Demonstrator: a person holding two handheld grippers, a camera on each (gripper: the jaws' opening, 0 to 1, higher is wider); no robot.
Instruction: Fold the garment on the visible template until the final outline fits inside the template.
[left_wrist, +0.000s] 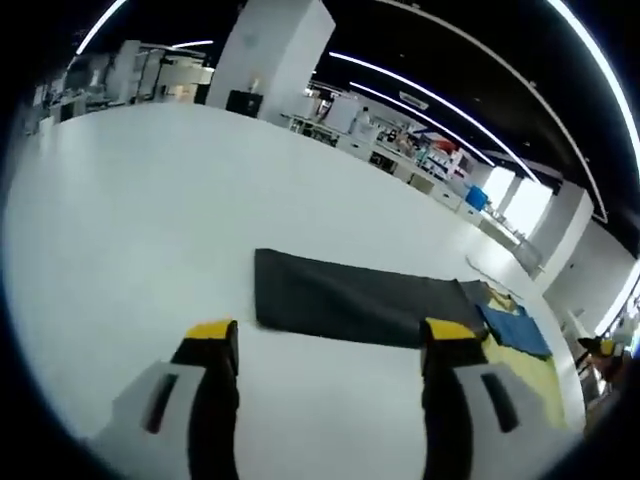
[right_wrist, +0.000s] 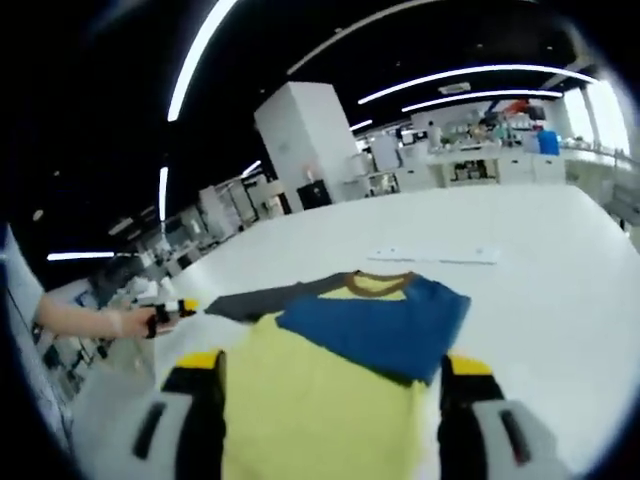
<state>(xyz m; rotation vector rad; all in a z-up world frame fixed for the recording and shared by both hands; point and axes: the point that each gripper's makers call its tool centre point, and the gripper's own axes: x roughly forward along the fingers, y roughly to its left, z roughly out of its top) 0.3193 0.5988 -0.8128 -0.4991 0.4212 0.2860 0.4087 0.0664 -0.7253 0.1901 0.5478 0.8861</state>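
Yellow garment (right_wrist: 330, 385), blue part folded over, grey sleeve outstretched

Yellow, blue and dark grey shirt on a white bench

The T-shirt (right_wrist: 330, 390) has a pale yellow body, a blue folded-over panel, a dark grey sleeve and a brown-trimmed collar; in the left gripper view the same garment shows a dark grey panel beside blue and yellow parts. The bench (left_wrist: 150, 220) is plain white. The left gripper (left_wrist: 330, 345) and right gripper (right_wrist: 332, 378) are black with yellow tips on light grey bodies. A white strip (right_wrist: 435, 255) lies on the bench beyond the shirt.
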